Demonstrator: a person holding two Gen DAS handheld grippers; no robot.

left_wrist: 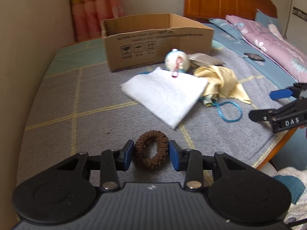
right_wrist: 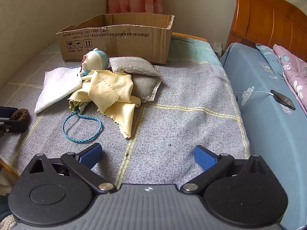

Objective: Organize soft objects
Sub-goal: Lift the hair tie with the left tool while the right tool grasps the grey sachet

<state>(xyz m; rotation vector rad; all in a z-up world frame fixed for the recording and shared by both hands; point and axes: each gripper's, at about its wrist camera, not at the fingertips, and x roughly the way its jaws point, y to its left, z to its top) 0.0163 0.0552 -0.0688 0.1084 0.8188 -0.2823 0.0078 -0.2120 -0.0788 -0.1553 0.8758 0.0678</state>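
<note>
My left gripper (left_wrist: 151, 153) is shut on a brown knitted scrunchie (left_wrist: 151, 149), its blue pads pressing both sides, low over the grey checked blanket (left_wrist: 76, 99). The scrunchie also shows at the left edge of the right wrist view (right_wrist: 20, 114). My right gripper (right_wrist: 147, 155) is open and empty above the blanket; it shows at the right edge of the left wrist view (left_wrist: 272, 103). Ahead lie a folded white cloth (left_wrist: 167, 94), a yellow cloth (right_wrist: 113, 94), a round blue-and-white plush toy (right_wrist: 96, 59), two grey pillow sachets (right_wrist: 140, 72) and a blue cord loop (right_wrist: 82, 128). An open cardboard box (right_wrist: 119, 38) stands behind them.
A bed with blue sheet (right_wrist: 268, 103) and purple quilt (left_wrist: 268, 42) lies to the right, with a charging phone (right_wrist: 283, 99) on it. A wooden headboard (right_wrist: 268, 19), a wall (left_wrist: 34, 38) and a pink curtain (left_wrist: 96, 9) bound the area.
</note>
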